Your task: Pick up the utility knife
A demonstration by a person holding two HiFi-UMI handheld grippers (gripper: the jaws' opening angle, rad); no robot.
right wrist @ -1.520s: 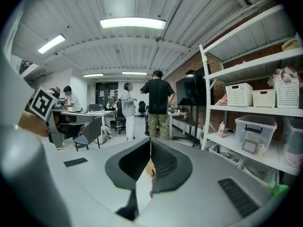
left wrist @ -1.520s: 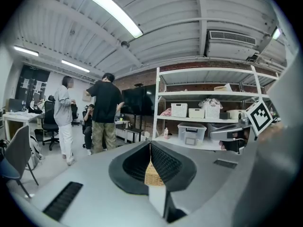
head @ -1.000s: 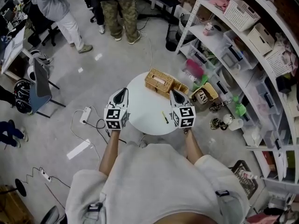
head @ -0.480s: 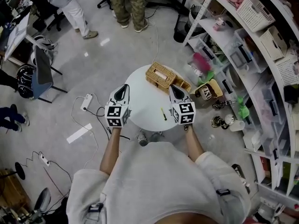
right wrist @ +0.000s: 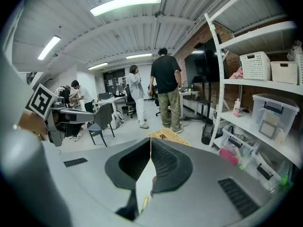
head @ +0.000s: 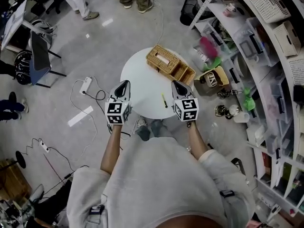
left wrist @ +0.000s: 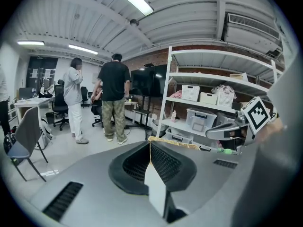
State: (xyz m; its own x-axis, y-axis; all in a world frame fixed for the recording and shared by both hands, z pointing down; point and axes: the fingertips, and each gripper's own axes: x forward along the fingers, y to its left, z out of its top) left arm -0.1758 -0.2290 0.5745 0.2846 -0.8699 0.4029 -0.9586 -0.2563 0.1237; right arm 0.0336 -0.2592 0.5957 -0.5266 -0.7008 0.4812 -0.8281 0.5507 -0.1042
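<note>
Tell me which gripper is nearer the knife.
Right. The right gripper is just right of the knife in the head view; the left gripper is farther off, to its left.

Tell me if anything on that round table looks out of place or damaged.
Nothing stands out on the table: the yellow utility knife lies flat by itself and the wicker basket sits upright at the far edge. The only mess is off it: a box and a white cup on the floor by the shelves.
</note>
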